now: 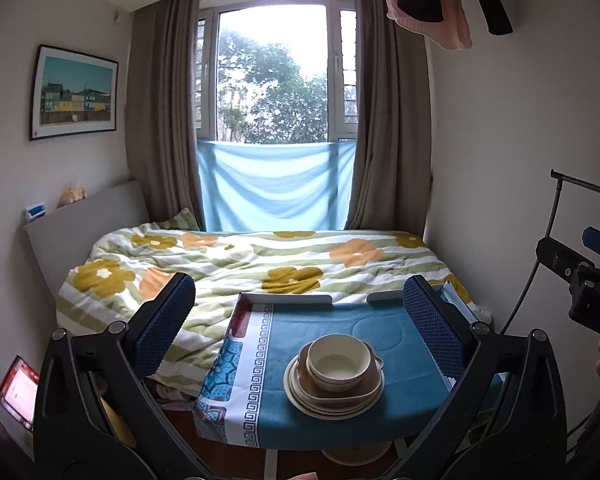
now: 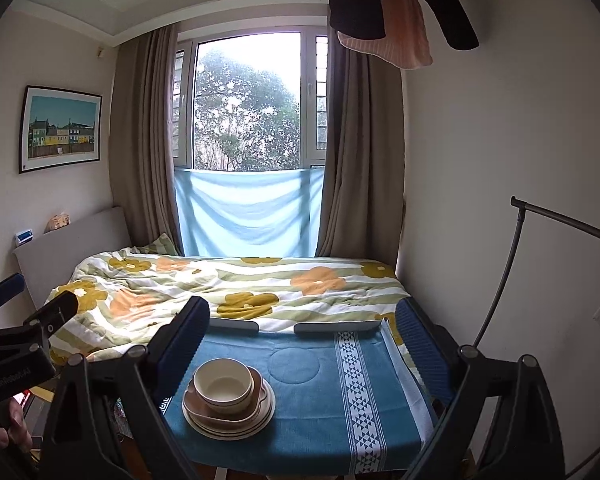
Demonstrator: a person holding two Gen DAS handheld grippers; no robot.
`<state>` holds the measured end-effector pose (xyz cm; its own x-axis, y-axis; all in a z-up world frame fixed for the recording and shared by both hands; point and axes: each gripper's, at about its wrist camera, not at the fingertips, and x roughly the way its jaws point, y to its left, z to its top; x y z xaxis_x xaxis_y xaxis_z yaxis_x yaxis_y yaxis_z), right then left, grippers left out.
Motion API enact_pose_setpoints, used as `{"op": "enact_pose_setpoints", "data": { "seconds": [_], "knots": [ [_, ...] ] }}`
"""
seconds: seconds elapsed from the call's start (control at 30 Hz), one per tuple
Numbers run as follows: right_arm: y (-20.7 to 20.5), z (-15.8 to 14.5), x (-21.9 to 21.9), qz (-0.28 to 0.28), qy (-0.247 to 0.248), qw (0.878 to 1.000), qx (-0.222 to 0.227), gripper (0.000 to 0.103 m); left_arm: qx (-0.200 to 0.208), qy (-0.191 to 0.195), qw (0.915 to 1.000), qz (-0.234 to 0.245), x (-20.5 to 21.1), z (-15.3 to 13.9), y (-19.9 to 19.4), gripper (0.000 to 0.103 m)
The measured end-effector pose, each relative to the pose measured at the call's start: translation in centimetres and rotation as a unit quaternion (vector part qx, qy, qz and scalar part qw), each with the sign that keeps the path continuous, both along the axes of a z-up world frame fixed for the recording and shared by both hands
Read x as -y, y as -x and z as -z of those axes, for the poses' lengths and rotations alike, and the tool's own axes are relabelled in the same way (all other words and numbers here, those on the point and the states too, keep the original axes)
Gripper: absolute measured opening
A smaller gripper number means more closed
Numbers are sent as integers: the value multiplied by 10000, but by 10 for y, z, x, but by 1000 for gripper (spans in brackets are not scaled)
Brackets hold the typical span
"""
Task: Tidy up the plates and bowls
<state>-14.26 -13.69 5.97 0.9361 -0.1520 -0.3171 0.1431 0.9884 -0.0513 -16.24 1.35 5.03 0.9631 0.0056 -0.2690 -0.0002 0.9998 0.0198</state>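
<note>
A cream bowl [image 1: 339, 360] sits on top of a stack of brown and cream plates [image 1: 334, 398] on a small table draped in a blue cloth [image 1: 332, 320]. In the right wrist view the same bowl [image 2: 224, 384] and plates [image 2: 230, 416] stand at the table's left part. My left gripper [image 1: 300, 320] is held back from the table, open, with nothing between its blue pads. My right gripper [image 2: 302, 340] is also open and empty, above the near side of the table. Each gripper shows at the edge of the other's view.
A bed with a flowered quilt [image 1: 236, 264] lies just behind the table, below a curtained window [image 1: 272, 80]. A dark metal rack [image 2: 540, 232] stands at the right wall. Clothes [image 2: 384, 8] hang overhead. A framed picture [image 1: 74, 94] hangs on the left wall.
</note>
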Motion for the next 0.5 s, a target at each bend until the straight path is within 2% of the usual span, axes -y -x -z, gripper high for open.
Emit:
{"op": "enact_pose_setpoints", "data": {
  "seconds": [0.5],
  "knots": [
    [-4, 0, 0, -3, -9, 10000, -31, 92, -24, 4, 10000, 63, 4, 1, -8, 103]
  ]
}}
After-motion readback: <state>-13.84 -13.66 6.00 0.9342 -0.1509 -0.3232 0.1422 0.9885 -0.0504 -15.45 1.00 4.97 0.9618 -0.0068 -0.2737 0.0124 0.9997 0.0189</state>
